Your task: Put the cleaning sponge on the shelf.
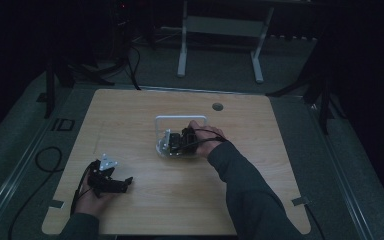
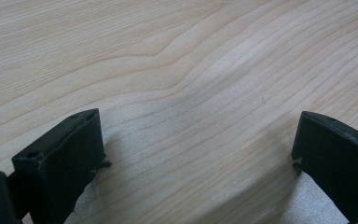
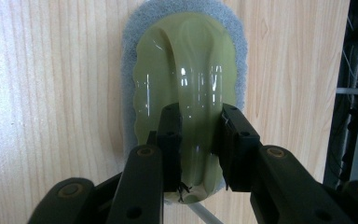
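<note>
Right gripper (image 3: 199,135) is clamped on the raised handle of the scrubbing pad (image 3: 186,93), a yellowish-green plastic grip over a grey abrasive base, lying flat on the wooden table (image 3: 51,93). In the high view it sits just right of centre, beside a white wire frame (image 1: 181,118). Left gripper (image 2: 196,154) hovers over bare wood, lower left of the high view, jaws spread wide. My read: keep the pinch centred on the handle, press the pad level, and avoid tipping an edge.
</note>
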`<state>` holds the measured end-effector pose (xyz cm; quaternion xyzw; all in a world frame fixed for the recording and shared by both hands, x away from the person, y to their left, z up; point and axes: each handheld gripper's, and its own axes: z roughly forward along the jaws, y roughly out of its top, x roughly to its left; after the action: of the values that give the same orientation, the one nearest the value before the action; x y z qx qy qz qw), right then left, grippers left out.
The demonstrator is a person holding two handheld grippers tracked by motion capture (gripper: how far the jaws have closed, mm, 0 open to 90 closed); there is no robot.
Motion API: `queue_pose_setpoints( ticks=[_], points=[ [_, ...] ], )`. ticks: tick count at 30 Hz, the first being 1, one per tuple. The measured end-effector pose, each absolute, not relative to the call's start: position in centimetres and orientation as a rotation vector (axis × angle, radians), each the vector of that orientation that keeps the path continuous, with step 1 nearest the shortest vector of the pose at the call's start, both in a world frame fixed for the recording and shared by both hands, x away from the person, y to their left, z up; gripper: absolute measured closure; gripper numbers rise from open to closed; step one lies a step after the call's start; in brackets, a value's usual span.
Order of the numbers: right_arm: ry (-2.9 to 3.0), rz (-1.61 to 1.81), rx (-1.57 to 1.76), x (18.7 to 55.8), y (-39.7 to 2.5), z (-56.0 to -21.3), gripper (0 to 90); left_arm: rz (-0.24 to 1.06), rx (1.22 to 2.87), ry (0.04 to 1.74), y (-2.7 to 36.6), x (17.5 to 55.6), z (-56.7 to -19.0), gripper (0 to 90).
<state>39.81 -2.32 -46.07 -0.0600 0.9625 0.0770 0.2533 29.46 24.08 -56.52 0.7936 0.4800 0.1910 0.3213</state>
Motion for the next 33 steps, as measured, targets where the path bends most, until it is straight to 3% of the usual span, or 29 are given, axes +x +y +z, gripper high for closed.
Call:
queue_pose_setpoints(
  ticks=[33],
  points=[
    [2.592, 0.181, -0.148, 40.23, -1.94, -46.72, 71.6, 0.502, 2.086, 1.26, 24.08, 29.46, -56.52, 2.3]
  ],
)
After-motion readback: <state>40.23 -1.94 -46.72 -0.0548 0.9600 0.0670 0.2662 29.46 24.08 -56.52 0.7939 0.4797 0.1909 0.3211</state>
